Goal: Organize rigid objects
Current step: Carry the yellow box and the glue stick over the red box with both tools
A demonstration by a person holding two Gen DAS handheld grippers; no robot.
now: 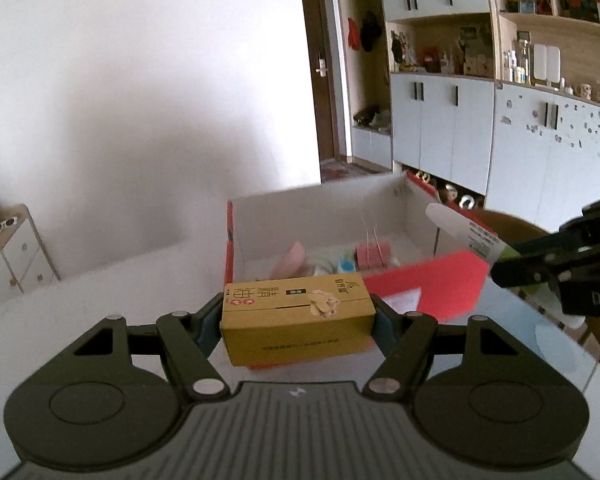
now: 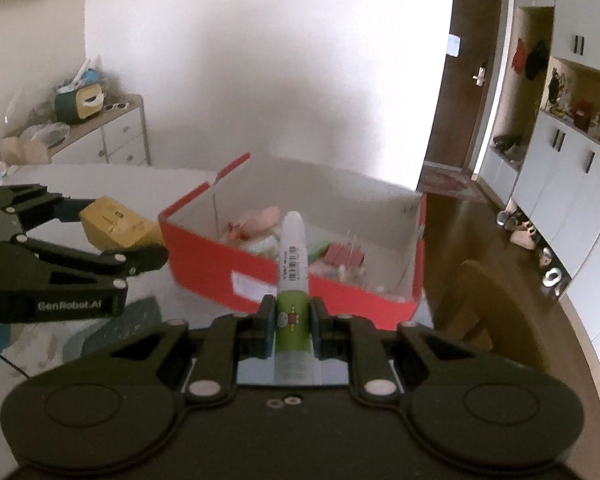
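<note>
My left gripper (image 1: pixel 298 322) is shut on a yellow cardboard box (image 1: pixel 298 320) and holds it above the table, just in front of an open red box (image 1: pixel 428 280) with a white inside. My right gripper (image 2: pixel 293 322) is shut on a white and green glue stick (image 2: pixel 293 272) that points at the red box (image 2: pixel 220 268). The red box holds several small items, among them a pink one (image 1: pixel 290 258) and a red block (image 1: pixel 374 254). The right gripper (image 1: pixel 500 264) shows at the right of the left wrist view, the left gripper (image 2: pixel 112 236) at the left of the right wrist view.
The red box stands on a white table (image 1: pixel 100 300). A wooden chair (image 2: pixel 484 304) is to the right of the table. A low drawer cabinet (image 2: pixel 116 136) with clutter stands by the far wall. Tall white cupboards (image 1: pixel 460 120) line the right side.
</note>
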